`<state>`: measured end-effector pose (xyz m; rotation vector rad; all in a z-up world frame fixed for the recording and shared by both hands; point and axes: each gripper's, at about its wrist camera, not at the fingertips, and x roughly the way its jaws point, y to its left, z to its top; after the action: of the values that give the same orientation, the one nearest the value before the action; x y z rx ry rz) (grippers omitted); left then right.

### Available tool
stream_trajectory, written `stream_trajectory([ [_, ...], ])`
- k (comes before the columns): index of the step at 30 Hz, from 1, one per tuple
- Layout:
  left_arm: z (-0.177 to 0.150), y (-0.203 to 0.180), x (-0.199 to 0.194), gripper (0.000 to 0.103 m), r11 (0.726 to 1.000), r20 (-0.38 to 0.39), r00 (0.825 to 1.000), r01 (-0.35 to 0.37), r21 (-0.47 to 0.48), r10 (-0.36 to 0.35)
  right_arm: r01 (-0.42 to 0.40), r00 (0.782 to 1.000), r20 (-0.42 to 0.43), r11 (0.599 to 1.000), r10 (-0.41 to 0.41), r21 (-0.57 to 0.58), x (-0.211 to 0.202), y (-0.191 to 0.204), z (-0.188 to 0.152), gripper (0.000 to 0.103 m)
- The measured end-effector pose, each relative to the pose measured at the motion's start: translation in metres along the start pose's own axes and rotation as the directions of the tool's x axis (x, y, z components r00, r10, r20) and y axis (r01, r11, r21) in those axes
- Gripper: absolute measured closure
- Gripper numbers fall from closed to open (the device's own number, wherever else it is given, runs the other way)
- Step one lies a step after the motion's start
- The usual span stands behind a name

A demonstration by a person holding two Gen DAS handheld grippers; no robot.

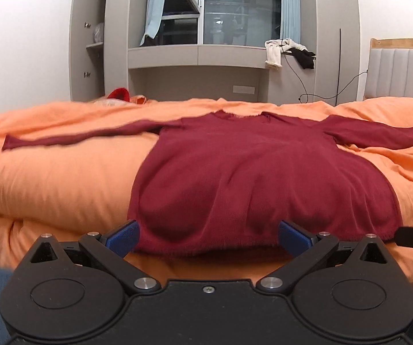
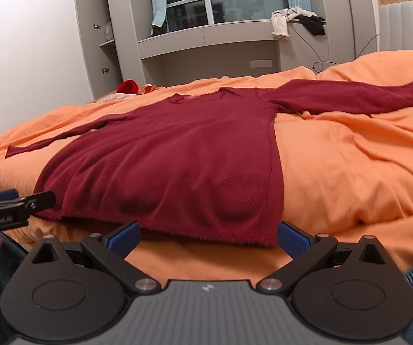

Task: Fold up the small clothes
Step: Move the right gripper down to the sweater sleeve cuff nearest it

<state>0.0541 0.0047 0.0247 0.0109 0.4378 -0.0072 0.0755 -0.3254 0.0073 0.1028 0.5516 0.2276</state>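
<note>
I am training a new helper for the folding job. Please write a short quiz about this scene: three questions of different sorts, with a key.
1. True or false: the sweater lies flat on the duvet with both sleeves spread out.
2. Choose one. The left claw is: A) shut on the hem, B) open at the hem, C) up at the collar.
3. Fill in: the right claw is open near the hem's ____ corner.

Key: 1 true; 2 B; 3 right.
</note>
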Motion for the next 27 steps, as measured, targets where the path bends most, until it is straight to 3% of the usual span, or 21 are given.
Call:
stream_trajectory([
  [7,0.041,-0.006,0.031,0.001,0.999,0.012,1.000,-0.025,0.033,0.024,0.061,0.998,0.017,0.997,-0.060,-0.054,0.013,-0.022,0.029,0.000],
  [15,0.087,-0.020,0.088,0.001,0.998,-0.003,0.999,-0.035,0.046,0.035,0.089,0.996,-0.011,0.996,-0.089,-0.027,0.049,-0.061,0.070,0.000],
  [22,0.120,-0.041,0.155,0.001,0.998,-0.070,0.997,-0.037,0.048,0.041,0.102,0.995,0.020,0.993,-0.103,0.054,0.082,-0.112,0.109,0.000],
  [27,0.134,-0.051,0.196,0.001,0.998,-0.090,0.995,-0.044,0.043,0.048,0.174,0.981,0.061,0.971,-0.186,0.166,0.102,-0.158,0.135,0.000],
])
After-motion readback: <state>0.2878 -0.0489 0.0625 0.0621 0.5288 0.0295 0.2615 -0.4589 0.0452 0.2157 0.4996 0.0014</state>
